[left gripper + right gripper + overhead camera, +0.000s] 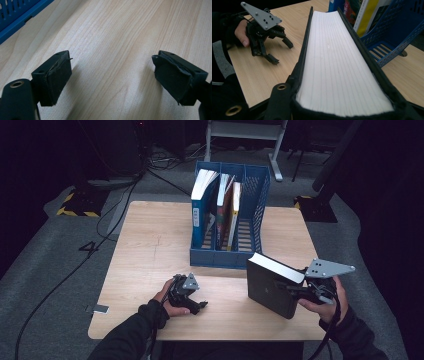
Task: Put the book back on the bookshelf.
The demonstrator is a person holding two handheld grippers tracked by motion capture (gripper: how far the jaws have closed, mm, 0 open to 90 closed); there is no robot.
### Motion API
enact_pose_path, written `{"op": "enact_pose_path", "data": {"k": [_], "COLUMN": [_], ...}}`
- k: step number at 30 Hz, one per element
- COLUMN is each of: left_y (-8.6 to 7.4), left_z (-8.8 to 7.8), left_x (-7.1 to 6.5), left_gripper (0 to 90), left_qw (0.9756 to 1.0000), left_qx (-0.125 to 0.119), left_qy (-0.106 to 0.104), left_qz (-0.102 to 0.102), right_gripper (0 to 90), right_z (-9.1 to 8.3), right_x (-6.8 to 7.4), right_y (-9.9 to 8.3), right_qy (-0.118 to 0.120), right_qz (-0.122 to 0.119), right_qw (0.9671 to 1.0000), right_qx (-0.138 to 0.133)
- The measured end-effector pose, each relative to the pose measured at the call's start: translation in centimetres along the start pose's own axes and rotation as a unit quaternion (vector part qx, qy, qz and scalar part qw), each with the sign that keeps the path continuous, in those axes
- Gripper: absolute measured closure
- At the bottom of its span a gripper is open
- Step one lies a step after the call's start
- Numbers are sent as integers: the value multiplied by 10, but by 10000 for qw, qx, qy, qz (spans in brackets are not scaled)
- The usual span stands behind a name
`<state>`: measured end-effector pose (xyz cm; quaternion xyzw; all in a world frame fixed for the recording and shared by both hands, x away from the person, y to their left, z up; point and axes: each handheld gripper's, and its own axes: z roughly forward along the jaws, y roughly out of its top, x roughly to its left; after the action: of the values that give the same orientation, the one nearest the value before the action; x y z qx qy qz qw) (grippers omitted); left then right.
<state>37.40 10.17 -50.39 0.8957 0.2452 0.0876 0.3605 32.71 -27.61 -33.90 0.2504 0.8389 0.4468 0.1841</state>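
- The right gripper [292, 290] was clamped on a thick black hardcover book with white page edges [272, 285], held tilted at the lower right of the high view, in front of the blue plastic slotted file rack [262, 205] and apparently off the light wooden desk [150, 250].
- In the right gripper view the book's [337, 62] page block ran up the middle of the frame, with the rack [392, 32] at upper right.
- That rack already held three upright books [217, 205] in its left and middle compartments; the right compartment looked free.
- The left gripper [196, 302] sat low at lower centre, jaws wide with nothing between the pads [60, 77], bare desk [112, 50] beyond.
- Judged from this, the book was picked up but not yet filed; carrying it to the free compartment and sliding it in remained.
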Motion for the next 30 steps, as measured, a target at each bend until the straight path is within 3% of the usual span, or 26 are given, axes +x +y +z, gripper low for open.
{"op": "enact_pose_path", "data": {"k": [14, 30], "left_y": [0, 0], "left_z": [0, 0], "left_x": [0, 0], "left_gripper": [145, 145], "left_qw": [10000, 10000], "left_qx": [-1, -6], "left_qy": [-4, -9], "left_qz": [0, -4], "right_gripper": [533, 533], "right_z": [-18, -33], "right_x": [-6, -30], "right_y": [22, 46], "right_qy": [-193, -656], "right_qz": [-6, 67], "right_qw": [9995, 9963], "right_qx": [-254, -551]}}
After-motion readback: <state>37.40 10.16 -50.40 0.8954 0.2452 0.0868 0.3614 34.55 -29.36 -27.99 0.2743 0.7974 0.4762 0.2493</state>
